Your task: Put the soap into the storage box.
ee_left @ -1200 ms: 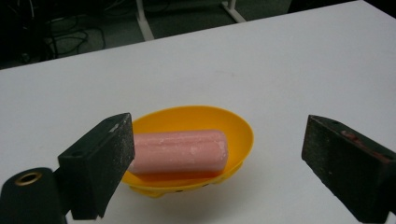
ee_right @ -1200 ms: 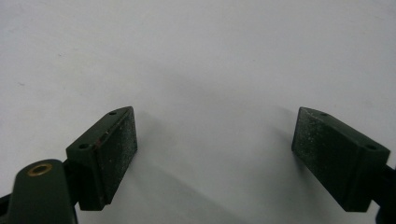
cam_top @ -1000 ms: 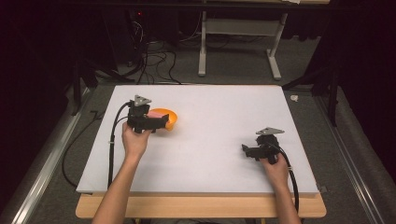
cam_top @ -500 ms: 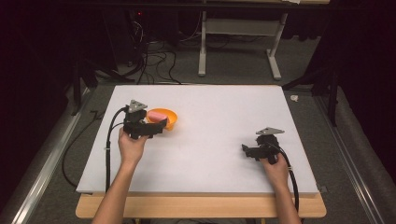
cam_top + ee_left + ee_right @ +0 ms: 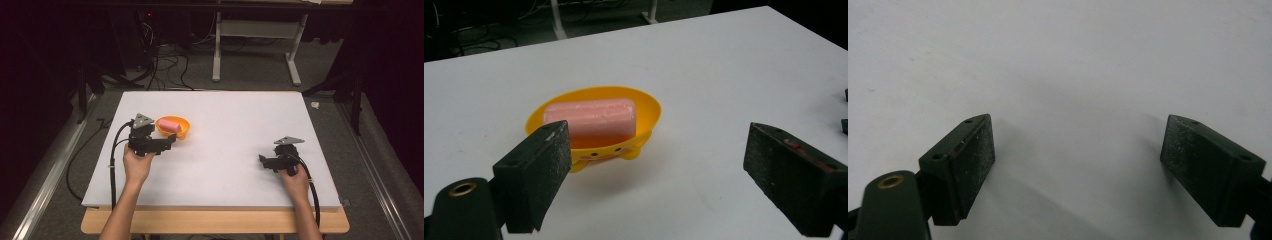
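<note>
A pink bar of soap (image 5: 170,125) (image 5: 591,118) lies in an orange oval dish (image 5: 184,131) (image 5: 649,112) on the white table, left of centre. My left gripper (image 5: 171,141) (image 5: 659,175) hovers just in front of the dish, open, its jaws wide apart with nothing between them. My right gripper (image 5: 262,162) (image 5: 1078,165) is low over the bare table at the right, open and holding nothing, its jaws pointing left.
The white table top (image 5: 235,125) sits on a wooden bench. Black cables (image 5: 114,160) trail from the left gripper off the table's left edge. Behind the table are a white desk frame (image 5: 255,40) and floor cables. The other gripper's tip (image 5: 845,110) shows at the right edge of the left gripper view.
My left gripper has drawn back toward the person and to the left, off the dish, uncovering the soap in it. The right gripper has stayed put.
</note>
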Available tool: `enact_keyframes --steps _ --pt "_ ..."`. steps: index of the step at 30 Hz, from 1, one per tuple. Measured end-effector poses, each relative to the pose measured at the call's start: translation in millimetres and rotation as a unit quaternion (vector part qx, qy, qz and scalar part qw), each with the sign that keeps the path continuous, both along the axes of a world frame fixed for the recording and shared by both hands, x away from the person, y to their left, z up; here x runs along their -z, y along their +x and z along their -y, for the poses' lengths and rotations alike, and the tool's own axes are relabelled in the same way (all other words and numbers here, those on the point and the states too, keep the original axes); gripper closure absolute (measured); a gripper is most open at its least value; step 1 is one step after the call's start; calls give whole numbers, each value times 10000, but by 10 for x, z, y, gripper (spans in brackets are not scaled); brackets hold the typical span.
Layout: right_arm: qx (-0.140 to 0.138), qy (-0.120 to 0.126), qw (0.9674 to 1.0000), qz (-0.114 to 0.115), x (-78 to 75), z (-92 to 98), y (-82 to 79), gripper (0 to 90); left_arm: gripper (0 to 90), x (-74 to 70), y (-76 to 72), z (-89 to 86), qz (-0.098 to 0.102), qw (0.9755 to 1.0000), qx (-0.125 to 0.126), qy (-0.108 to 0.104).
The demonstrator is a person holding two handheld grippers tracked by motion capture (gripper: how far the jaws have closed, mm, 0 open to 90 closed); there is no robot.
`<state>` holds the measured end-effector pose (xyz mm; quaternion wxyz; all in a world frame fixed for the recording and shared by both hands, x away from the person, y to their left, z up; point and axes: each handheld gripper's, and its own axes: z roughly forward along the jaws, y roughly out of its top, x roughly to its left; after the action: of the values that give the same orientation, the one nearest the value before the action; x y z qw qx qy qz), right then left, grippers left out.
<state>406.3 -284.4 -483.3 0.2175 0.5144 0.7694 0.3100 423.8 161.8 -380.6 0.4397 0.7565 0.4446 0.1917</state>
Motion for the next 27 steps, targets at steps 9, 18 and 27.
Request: enact_keyframes --steps 9,18,27 --pt "2 1 10000 0 0 0 0 146 128 -11 -81 39 68 9999 81 78" --pt "11 4 10000 -4 0 -1 -2 146 129 18 -183 104 67 9996 258 -6" --pt "3 0 10000 1 0 -1 -1 146 126 44 -250 118 61 9994 342 -21"
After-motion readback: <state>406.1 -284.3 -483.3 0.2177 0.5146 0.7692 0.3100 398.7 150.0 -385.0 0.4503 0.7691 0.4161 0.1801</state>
